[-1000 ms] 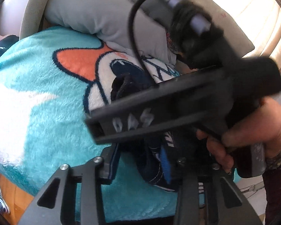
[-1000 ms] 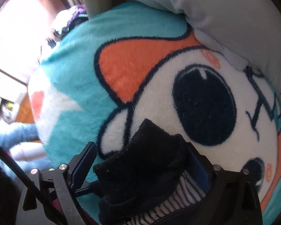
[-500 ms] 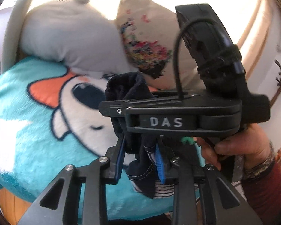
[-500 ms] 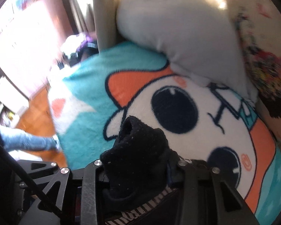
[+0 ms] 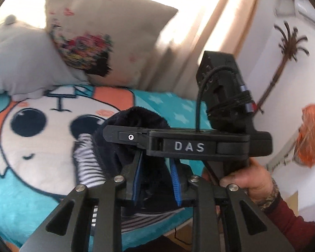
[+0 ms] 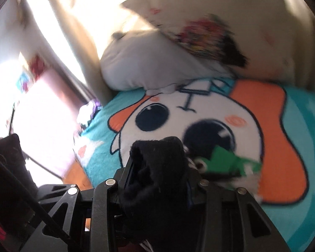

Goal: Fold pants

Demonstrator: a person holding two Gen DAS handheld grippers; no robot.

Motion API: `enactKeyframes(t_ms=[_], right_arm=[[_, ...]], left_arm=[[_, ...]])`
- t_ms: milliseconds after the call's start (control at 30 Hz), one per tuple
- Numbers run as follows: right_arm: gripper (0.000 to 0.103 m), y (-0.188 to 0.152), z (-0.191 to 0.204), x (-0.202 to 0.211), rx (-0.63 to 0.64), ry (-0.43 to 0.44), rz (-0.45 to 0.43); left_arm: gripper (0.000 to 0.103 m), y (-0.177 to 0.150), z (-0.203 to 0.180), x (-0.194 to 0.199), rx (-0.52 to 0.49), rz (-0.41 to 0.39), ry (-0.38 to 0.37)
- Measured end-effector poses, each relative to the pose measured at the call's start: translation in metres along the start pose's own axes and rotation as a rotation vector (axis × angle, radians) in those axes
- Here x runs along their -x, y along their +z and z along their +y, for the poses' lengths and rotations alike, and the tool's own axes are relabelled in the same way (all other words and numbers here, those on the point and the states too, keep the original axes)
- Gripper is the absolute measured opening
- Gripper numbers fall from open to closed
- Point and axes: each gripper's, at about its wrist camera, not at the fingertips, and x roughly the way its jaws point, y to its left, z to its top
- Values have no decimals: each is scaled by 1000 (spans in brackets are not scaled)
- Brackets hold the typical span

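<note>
The pants (image 5: 124, 147) are dark navy fleece with a black-and-white striped lining (image 5: 88, 163). They hang bunched above the bed. My left gripper (image 5: 155, 178) is shut on a fold of the pants between its blue pads. My right gripper (image 6: 157, 180) is shut on another bunch of the pants (image 6: 157, 168), which hides its fingertips. In the left wrist view the right gripper's body (image 5: 189, 145), marked DAS, crosses just in front of the left fingers, held by a hand (image 5: 247, 180). A green patch (image 6: 222, 159) of fabric shows beside the right gripper.
A teal blanket (image 5: 14, 199) with a white and orange cartoon face covers the bed. A grey pillow (image 5: 21, 63) and a beige flowered pillow (image 5: 98, 31) lean at the head. A white wall (image 5: 283, 63) with a palm decal is at the right. Orange floor (image 6: 77, 174) shows left of the bed.
Both grippers have risen and swung right with the pants, lifting them off the blanket. The right gripper has levelled out in front of the left one.
</note>
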Motion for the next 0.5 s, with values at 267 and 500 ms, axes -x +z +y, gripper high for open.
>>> enactKeyframes(t_ms=[267, 500], right_arm=[[44, -42, -71, 18, -195, 15, -85], [67, -52, -80, 44, -212, -55, -173]], left_arm=[[39, -10, -6, 19, -69, 8, -29], [48, -7, 38, 17, 91, 22, 123]])
